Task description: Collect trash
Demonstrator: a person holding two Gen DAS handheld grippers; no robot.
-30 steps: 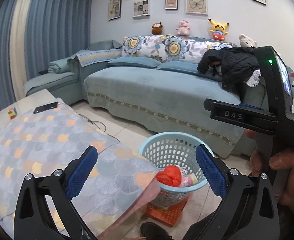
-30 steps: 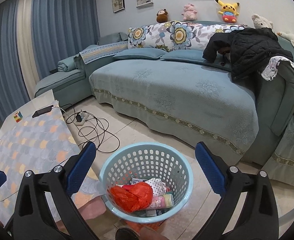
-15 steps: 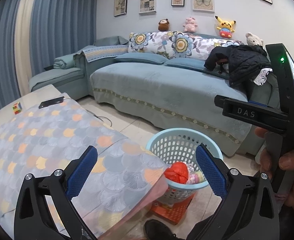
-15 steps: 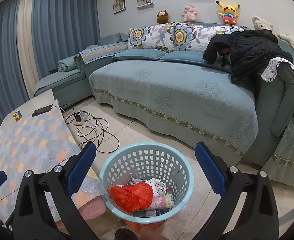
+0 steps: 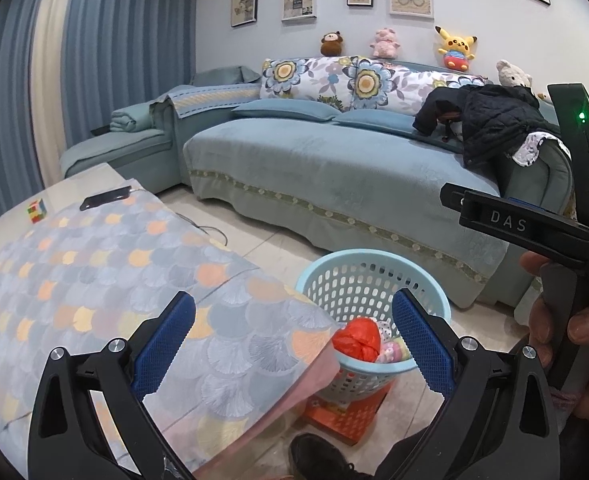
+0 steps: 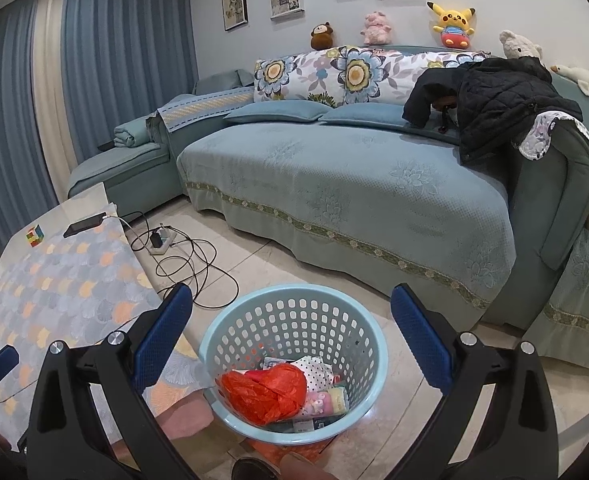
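In the left wrist view, the left gripper (image 5: 292, 334) is seen spread wide with nothing between its blue pads (image 5: 162, 346), held above the corner of a table covered by a scale-patterned cloth (image 5: 94, 272). Just beyond that corner, a light blue basket (image 5: 368, 270) is seen on the tiled floor, resting on an orange crate (image 5: 350, 416), with a red plastic bag (image 5: 356, 338) showing inside it. A phone (image 5: 106, 203) and a puzzle cube (image 5: 37, 211) are found at the far end of the table, and the body of the right gripper is seen at the right edge, gripped by a hand (image 5: 562, 328). In the right wrist view, the right gripper (image 6: 292, 334) is likewise spread wide and empty, held over the basket (image 6: 294, 300). The red plastic bag (image 6: 266, 394) is seen lying in the basket on other wrappers, and a sofa (image 6: 334, 188) stands behind.
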